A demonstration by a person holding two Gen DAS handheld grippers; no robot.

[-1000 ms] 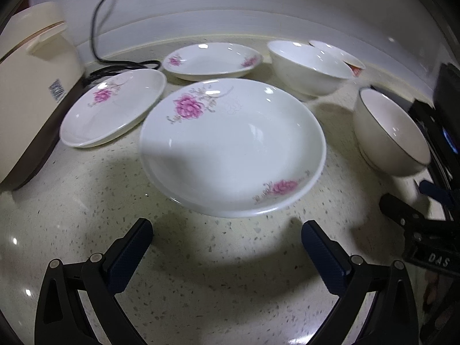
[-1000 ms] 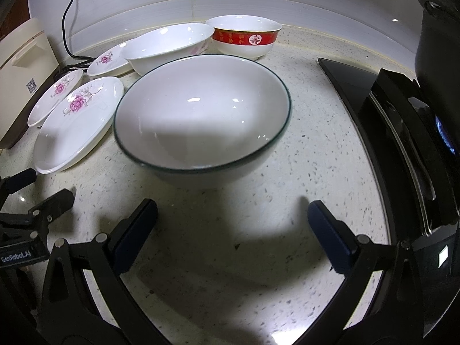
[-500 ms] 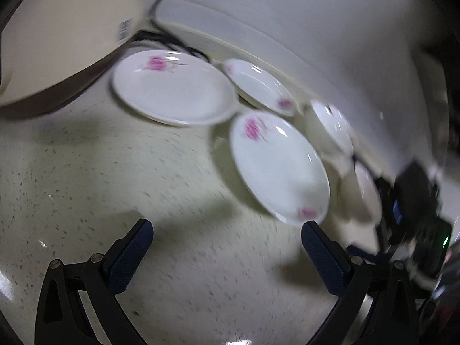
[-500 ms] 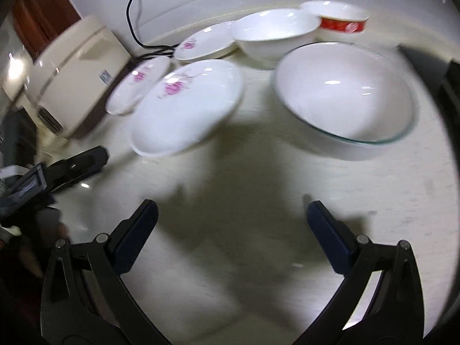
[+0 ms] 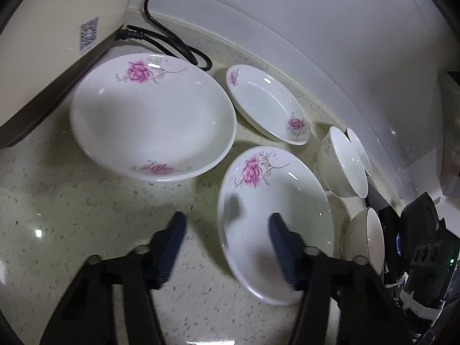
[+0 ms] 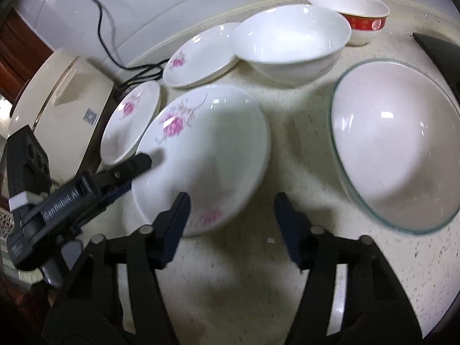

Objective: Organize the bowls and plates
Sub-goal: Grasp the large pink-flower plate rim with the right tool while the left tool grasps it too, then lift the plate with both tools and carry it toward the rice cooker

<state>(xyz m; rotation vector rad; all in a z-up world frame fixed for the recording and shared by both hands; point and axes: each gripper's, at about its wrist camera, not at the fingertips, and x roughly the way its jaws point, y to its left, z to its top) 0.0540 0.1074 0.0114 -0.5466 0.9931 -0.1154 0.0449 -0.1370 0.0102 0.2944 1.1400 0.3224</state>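
Note:
Three white plates with pink flowers lie on the speckled counter. In the left wrist view my left gripper (image 5: 227,224) is open and straddles the left rim of the nearest plate (image 5: 284,198), one finger over the plate and one outside it. The second plate (image 5: 152,120) and third plate (image 5: 267,103) lie beyond. In the right wrist view my right gripper (image 6: 231,204) is open and empty at the near right rim of the same plate (image 6: 212,149). A green-rimmed bowl (image 6: 394,141), a white bowl (image 6: 290,43) and a red-banded bowl (image 6: 353,8) stand to the right.
A cream rice cooker (image 5: 57,28) with a black cord (image 5: 169,43) stands at the left by the white wall. A black stove edge (image 6: 437,49) lies at the right. The left gripper's body (image 6: 74,192) shows in the right wrist view.
Both grippers have swung left and closed in on the nearest flowered plate. The left gripper's fingers now straddle its rim. Both sets of jaws are narrower than before.

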